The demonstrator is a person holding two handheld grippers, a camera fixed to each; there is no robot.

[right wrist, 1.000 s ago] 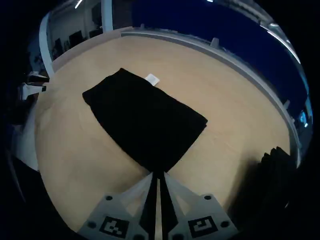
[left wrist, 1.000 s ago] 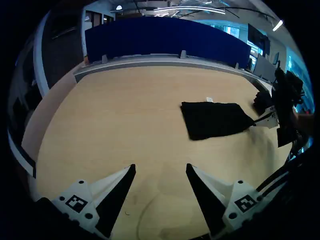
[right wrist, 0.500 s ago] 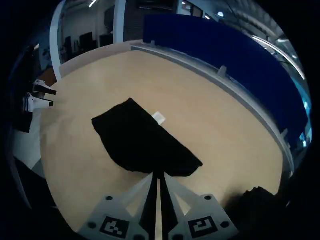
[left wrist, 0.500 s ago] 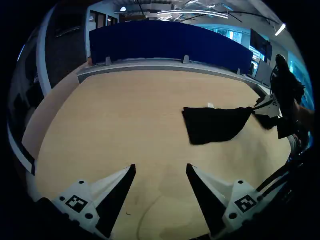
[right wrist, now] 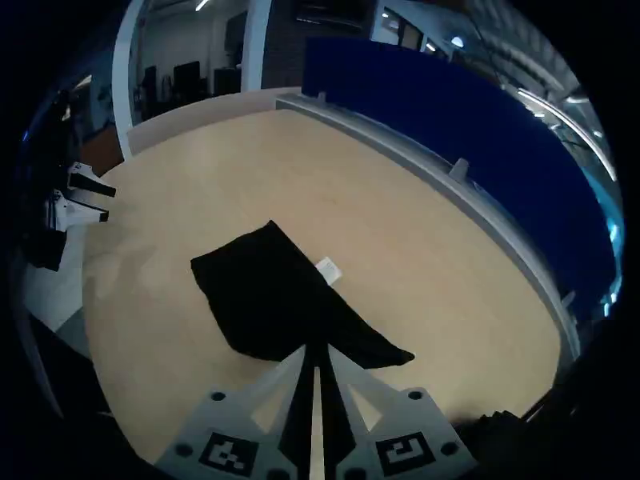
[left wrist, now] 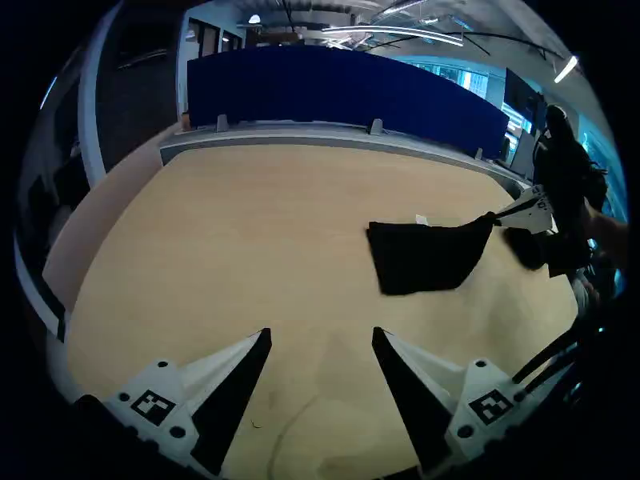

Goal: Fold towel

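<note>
Right, status. Desk (left wrist: 240, 240): big pale wood top, rounded on the near side. Its far edge has a grey rail, with a dark blue partition (left wrist: 336, 88) standing along it.

Towel (left wrist: 420, 256): black, sitting on the right half of the desk as we see it in the left gripper view, nearer the right edge than the left and well apart from the near edge. Most of it lies flat on the wood. We see one corner lifted off the surface and drawn up into a point toward the desk's right edge. In the right gripper view the cloth (right wrist: 264, 304) tapers from a wide flat part down to a narrow strip that ends at the fingertips.

Right gripper (right wrist: 318, 348): claw closed, both fingers pressed together on that raised towel corner, the cloth running straight in between them. In the left gripper view we see it (left wrist: 524, 210) above the desk's right edge, with the corner hanging from its tip.

Left gripper (left wrist: 321, 331): claw wide apart, only bare wood between the fingers. It hovers over the near edge of the desk, well apart from the towel. In the right gripper view we see it (right wrist: 110, 204) off the desk's left edge, fingers spread.

Small white tag (left wrist: 420, 219): at the towel's far edge, on the side facing the partition. We can't tell whether it's attached to the cloth or lying just beside it.
</note>
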